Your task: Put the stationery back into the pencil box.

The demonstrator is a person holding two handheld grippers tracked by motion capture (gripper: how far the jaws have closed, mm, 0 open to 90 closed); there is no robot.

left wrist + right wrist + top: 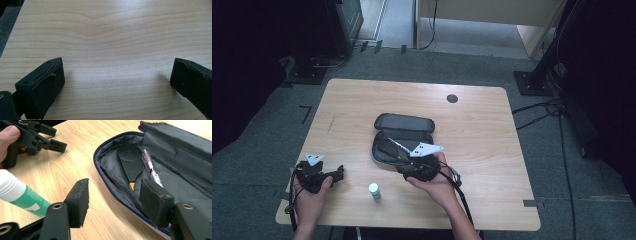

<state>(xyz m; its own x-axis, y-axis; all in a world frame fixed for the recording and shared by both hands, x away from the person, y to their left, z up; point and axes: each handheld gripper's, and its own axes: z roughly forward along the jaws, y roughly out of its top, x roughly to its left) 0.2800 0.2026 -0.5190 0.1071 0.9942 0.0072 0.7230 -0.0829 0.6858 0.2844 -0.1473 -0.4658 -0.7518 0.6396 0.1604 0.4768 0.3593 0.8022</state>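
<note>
Soft fabric case (pixel 403 140) lay open mid-frame; you'd best pinch its stiffer zipper rim. Your right gripper (pixel 113 200) stood half open and empty beside it, left gripper (pixel 117 82) wide and empty.

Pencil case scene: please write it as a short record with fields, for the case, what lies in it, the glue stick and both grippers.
case: open pencil case on the table, lid folded back
inside: flat black paddle-shaped piece, pen
glue stick: upright on the table, outside the case
right gripper: jaws open, nothing between them, at the case's near edge
left gripper: jaws open, over bare wood
</note>
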